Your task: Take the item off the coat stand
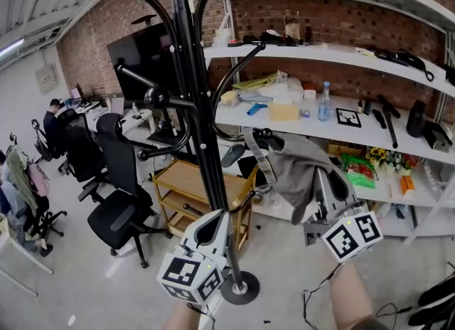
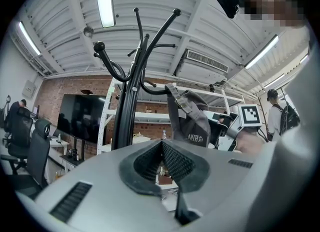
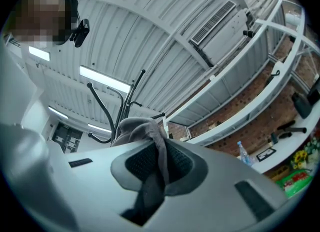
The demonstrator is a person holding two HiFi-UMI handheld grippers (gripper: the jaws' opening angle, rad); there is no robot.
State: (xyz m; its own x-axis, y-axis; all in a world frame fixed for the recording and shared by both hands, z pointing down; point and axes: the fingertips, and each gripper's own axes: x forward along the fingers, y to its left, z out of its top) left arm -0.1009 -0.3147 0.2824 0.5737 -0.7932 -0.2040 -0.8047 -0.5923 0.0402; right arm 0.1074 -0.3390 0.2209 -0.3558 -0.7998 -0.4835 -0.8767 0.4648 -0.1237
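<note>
Glossy black metal coat stand (image 1: pixel 205 144), matt grey cloth item (image 1: pixel 298 168).

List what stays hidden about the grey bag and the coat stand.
1. Head view: the upper edge cuts off the top of the coat stand.
2. Head view: the grey bag hides the jaws of the right gripper.
3. Left gripper view: the bag's label is too small to read.

a brick-walled office-workshop: swivel chairs (image 1: pixel 116 216), big screen (image 1: pixel 139 57), cluttered white shelves (image 1: pixel 313 52).

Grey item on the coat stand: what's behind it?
Behind the grey item runs the white shelving; a green packet shows at its right. The shelf stretch it covers can't be seen. The right gripper is shut on it.
</note>
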